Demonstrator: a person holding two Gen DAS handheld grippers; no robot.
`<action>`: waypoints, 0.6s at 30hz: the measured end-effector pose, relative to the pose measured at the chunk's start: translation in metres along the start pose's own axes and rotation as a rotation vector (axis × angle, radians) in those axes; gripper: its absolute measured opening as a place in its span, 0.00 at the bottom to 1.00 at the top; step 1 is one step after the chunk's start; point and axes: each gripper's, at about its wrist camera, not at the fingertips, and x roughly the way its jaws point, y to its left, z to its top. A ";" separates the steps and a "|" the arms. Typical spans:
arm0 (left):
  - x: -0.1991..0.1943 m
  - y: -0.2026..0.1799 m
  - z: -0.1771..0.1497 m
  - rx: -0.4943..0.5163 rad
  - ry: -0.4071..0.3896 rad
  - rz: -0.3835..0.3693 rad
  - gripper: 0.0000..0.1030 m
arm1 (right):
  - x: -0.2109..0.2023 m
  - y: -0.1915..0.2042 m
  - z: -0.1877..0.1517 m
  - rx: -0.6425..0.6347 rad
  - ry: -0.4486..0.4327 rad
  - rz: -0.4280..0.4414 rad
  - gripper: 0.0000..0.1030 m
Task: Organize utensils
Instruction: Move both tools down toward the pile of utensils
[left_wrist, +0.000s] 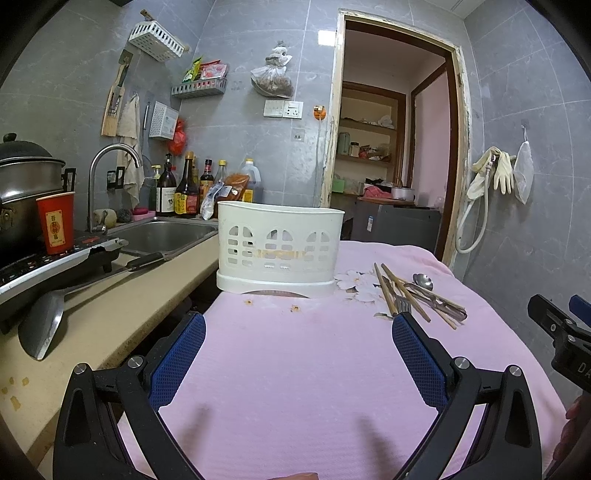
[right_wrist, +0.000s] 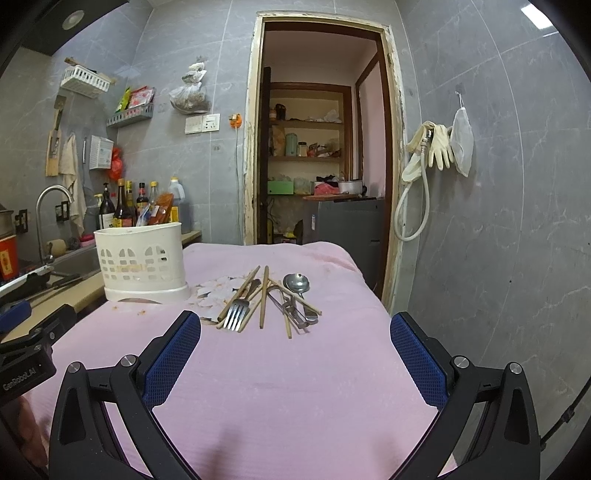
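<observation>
A white slotted utensil holder (left_wrist: 279, 247) stands at the far left of the pink cloth, also in the right wrist view (right_wrist: 142, 264). A loose pile lies to its right: wooden chopsticks (right_wrist: 264, 301), a metal fork (right_wrist: 236, 314), a metal spoon (right_wrist: 296, 284) and metal tongs (right_wrist: 295, 310). The pile shows in the left wrist view too, with the chopsticks (left_wrist: 406, 291) and the spoon (left_wrist: 423, 281). My left gripper (left_wrist: 299, 325) is open and empty, short of the holder. My right gripper (right_wrist: 295, 325) is open and empty, just short of the pile.
The pink cloth (right_wrist: 295, 387) covers the table. On the left are a counter with a sink (left_wrist: 166, 236), a cleaver (left_wrist: 40, 328), a red cup (left_wrist: 55, 221), a steel pot (left_wrist: 26, 184) and bottles (left_wrist: 184, 188). A doorway (right_wrist: 321, 147) is behind the table.
</observation>
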 end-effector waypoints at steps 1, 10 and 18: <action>0.000 -0.001 0.000 -0.001 0.004 0.000 0.96 | 0.000 0.000 -0.001 0.001 0.002 -0.001 1.00; 0.006 -0.002 0.009 -0.020 0.056 -0.028 0.96 | 0.008 -0.003 0.002 -0.002 0.029 0.023 1.00; 0.028 -0.018 0.039 0.038 0.081 0.014 0.96 | 0.024 -0.011 0.025 -0.034 -0.009 0.077 1.00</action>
